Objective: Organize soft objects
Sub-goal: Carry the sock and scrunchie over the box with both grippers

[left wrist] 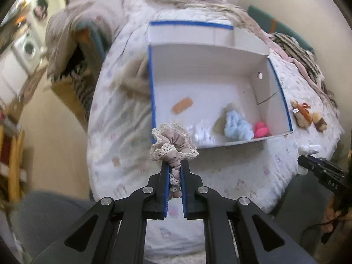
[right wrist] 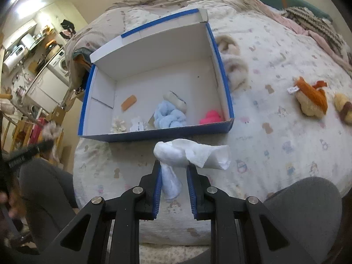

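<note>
The box (right wrist: 154,132) stands on the bed (right wrist: 275,143). In the box, along its near wall, lie a small folded cloth (right wrist: 169,114) and a rounded toy (right wrist: 212,117) to the cloth's right. Right of the box, two plush toys (right wrist: 311,99) lie on the bed.

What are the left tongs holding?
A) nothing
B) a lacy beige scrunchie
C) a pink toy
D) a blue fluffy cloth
B: the left tongs are pinched shut on the lacy beige scrunchie, held up in front of the blue box, while the blue fluffy cloth and the pink toy lie inside the box.
</note>
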Demonstrator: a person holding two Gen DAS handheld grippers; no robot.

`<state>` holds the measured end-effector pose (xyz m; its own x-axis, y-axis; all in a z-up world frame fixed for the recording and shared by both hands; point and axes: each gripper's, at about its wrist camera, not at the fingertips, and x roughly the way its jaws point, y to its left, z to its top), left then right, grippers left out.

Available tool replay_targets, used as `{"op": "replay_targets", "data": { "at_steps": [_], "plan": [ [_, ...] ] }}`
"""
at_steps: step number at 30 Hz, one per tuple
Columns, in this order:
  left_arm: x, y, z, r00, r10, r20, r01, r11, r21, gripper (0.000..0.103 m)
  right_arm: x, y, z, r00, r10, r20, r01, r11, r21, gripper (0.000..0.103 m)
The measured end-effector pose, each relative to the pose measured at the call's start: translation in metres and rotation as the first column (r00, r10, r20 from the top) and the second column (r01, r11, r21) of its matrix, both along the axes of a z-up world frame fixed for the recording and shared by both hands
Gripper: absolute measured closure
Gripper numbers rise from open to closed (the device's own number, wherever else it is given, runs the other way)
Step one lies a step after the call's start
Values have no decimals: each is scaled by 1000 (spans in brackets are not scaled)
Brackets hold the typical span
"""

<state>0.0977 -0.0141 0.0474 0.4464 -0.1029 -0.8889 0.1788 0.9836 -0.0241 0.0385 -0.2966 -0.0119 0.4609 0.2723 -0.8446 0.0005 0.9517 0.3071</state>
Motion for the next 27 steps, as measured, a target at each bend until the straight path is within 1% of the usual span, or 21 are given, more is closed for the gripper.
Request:
{"op": "replay_targets", "data": {
  "at_steps": [1,3,5,6,8,10,12,13,15,16,18,20,23,27],
  "plan": [
    [6,-4,3,1000,-24,11,24,1000,7,94,0,2,2,1000,10,7,-10,1000,-7,80],
    [19,-12,6,996,-83,21,83,996,18,94,2,6,8,998,28,50,-26,999,-30,80],
    [39,-20,6,993,-111,28,110,993,40,94,9,10,13,995,48,85,-44,997,-56,80],
    [49,-24,5,992,-122,30,121,992,35,94,15,11,16,994,58,97,-53,997,-54,80],
    [64,-33,6,989,-132,62,132,991,15,94,28,17,19,989,80,125,-71,995,-73,80],
    [75,-44,1,986,-140,87,141,990,-5,94,42,18,19,986,74,148,-65,996,-65,80],
    [84,-53,-9,987,-128,94,128,992,4,94,56,17,13,989,47,143,-42,998,-37,80],
    [88,-55,-14,990,-113,82,114,994,-2,94,63,17,10,991,38,132,-33,999,-35,80],
    [95,-58,-24,993,-90,72,92,995,-30,94,76,16,11,989,34,146,-29,999,-42,80],
    [97,-60,-28,994,-83,71,84,996,-24,94,83,16,12,987,36,157,-30,999,-43,80],
    [104,-65,-38,996,-76,53,78,997,-27,94,98,14,8,989,32,146,-25,998,-50,80],
    [110,-69,-48,996,-73,44,74,997,-20,94,111,12,3,990,27,138,-23,999,-30,80],
    [117,-76,-62,996,-78,35,78,997,-5,94,125,12,-11,993,29,111,-24,999,-46,80],
    [129,-80,-81,998,-60,20,60,998,11,94,143,13,-33,998,30,48,-28,998,-53,80]
  ]
}}
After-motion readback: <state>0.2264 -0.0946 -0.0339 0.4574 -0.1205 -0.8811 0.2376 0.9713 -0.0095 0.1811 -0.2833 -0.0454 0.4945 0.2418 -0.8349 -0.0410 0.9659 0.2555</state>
